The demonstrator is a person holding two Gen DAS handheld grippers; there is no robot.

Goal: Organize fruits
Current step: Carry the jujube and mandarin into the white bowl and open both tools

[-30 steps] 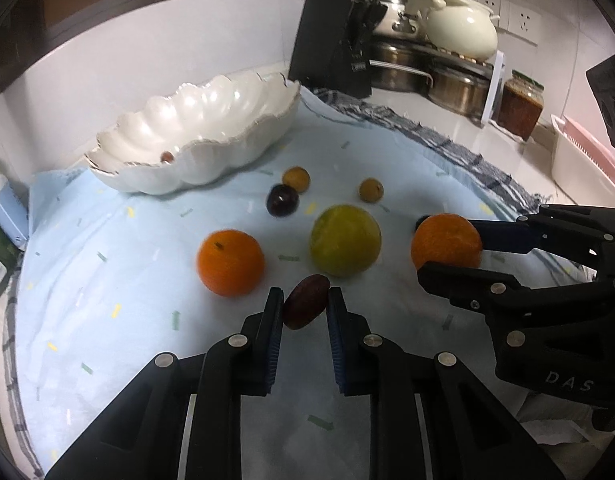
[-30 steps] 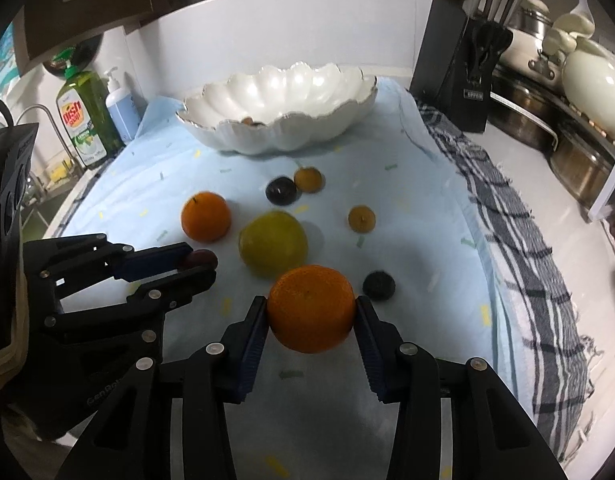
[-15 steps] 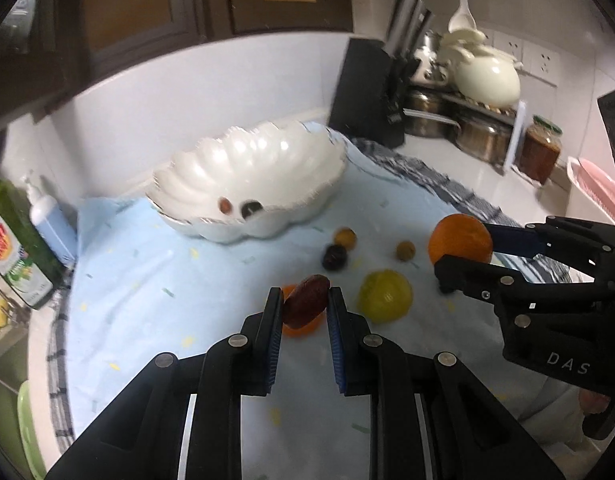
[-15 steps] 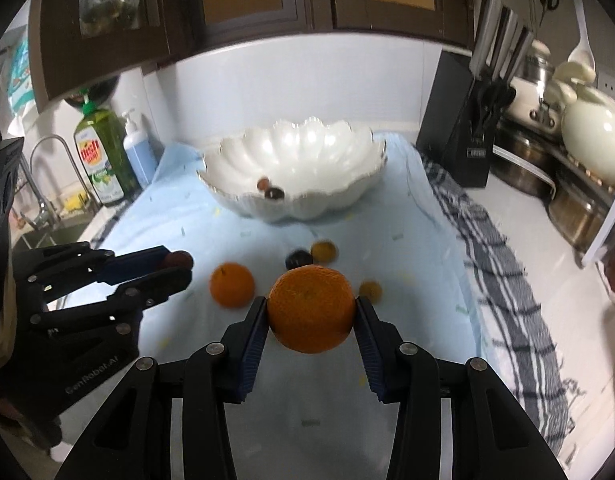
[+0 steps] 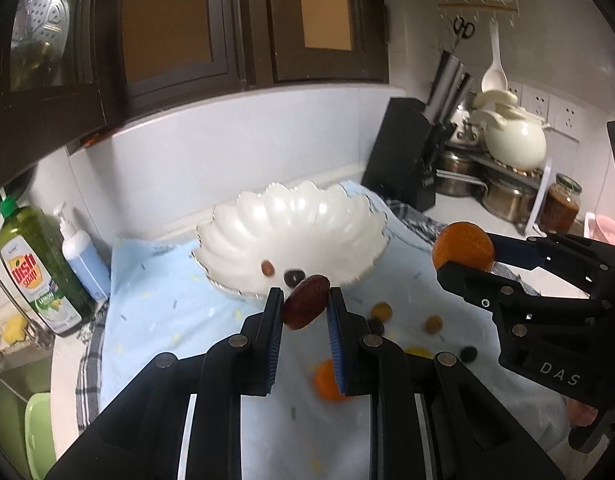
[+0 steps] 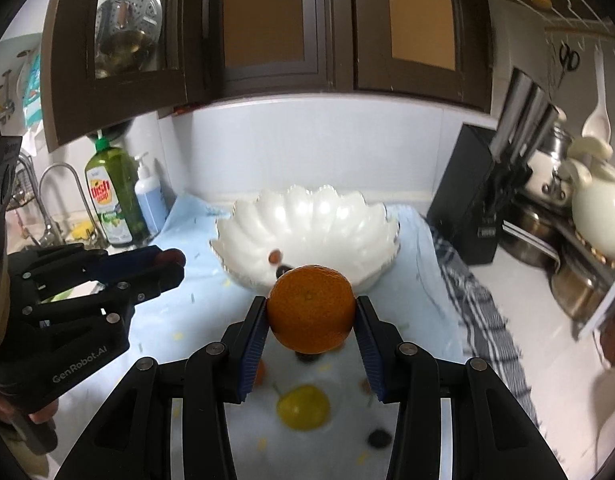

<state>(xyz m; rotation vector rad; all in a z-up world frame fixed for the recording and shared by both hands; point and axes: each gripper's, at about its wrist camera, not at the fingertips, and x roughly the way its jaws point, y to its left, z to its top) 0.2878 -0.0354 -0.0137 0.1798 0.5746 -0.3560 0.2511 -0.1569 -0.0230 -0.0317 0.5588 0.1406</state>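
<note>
- Left hand-held gripper (image 5: 303,312) clamped on a small dark-red fruit (image 5: 306,307), held in the air just short of the near rim of the white scalloped bowl (image 5: 243,236).
- Right hand-held gripper (image 6: 310,320) clamped on an orange (image 6: 310,308), also in the air, near side of the bowl and a little right of the left one.
- Bowl on a light blue cloth (image 5: 155,304) spread over the tabletop, with two small fruits lying inside, one reddish (image 5: 267,267), one dark (image 5: 293,277).
- Remaining on the cloth below: a second orange (image 5: 325,380), a yellow fruit (image 6: 303,407), several small brown and dark ones.
- Risk: red fruit pinched only near the fingertips and sitting tilted; likely to slip or squirt out under a squeeze or a jolt.
- Risk: orange round and smooth between flat pads; a release short of the rim probably sends it rolling off the cloth.
- Risk: both hand-held grippers heading for the same bowl side by side; possible bump between them, or a knock on the thin scalloped rim.
- Risk: a drop from height onto the fruits already inside could bruise them or bounce out.
- Around: dish soap bottle (image 5: 35,268) and pump bottle (image 5: 83,256) to the left, knife block (image 5: 407,152) and pots to the right, all well apart from the path.
- Nothing between the carried fruits and the bowl.
</note>
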